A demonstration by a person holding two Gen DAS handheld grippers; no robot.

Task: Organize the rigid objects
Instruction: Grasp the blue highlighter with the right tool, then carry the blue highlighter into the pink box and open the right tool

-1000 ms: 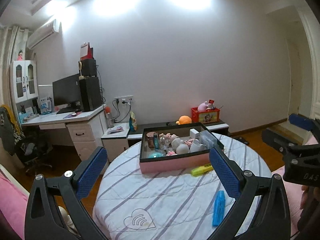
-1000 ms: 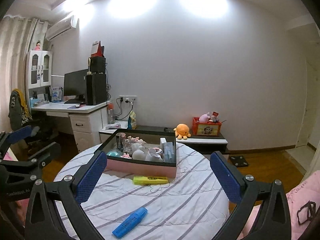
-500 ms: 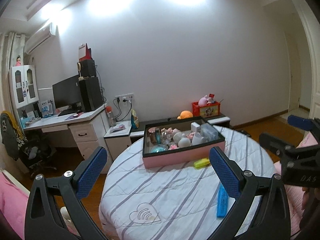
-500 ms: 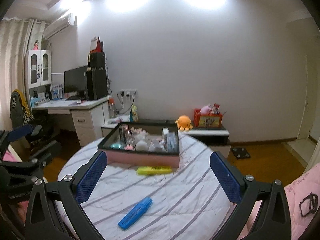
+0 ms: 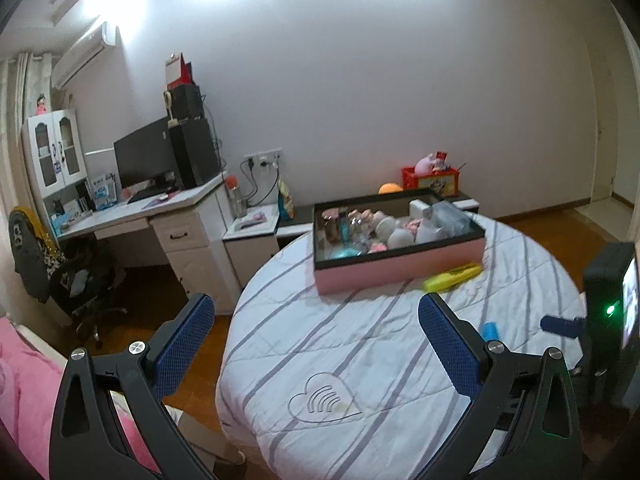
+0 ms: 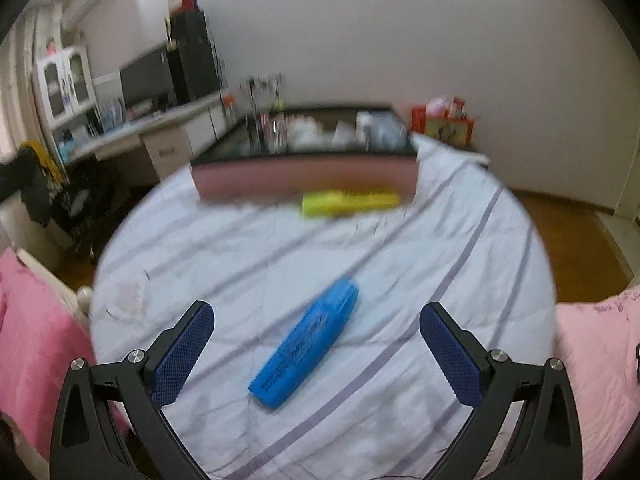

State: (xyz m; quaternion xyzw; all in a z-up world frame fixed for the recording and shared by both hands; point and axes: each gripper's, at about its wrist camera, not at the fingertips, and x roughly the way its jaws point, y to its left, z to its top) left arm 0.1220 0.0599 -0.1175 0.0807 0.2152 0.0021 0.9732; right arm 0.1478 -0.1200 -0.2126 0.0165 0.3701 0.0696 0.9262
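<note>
The round desk [image 6: 460, 216] with its striped cover carries the pink box [image 5: 400, 268], already full of small items, at its far side. A yellow highlighter [image 6: 350, 203] lies just beside the box wall. Nearer, the blue highlighter [image 6: 306, 342] lies flat between the right gripper [image 6: 316, 344] jaws, spread wide and empty, seemingly lined up to grasp it. The left gripper [image 5: 316, 344] hangs wide open and empty too

Blue highlighter [image 6: 306, 342]; yellow highlighter [image 6: 350, 203]; pink box [image 5: 400, 266]; grey-striped white tablecloth [image 5: 360, 344].
</note>
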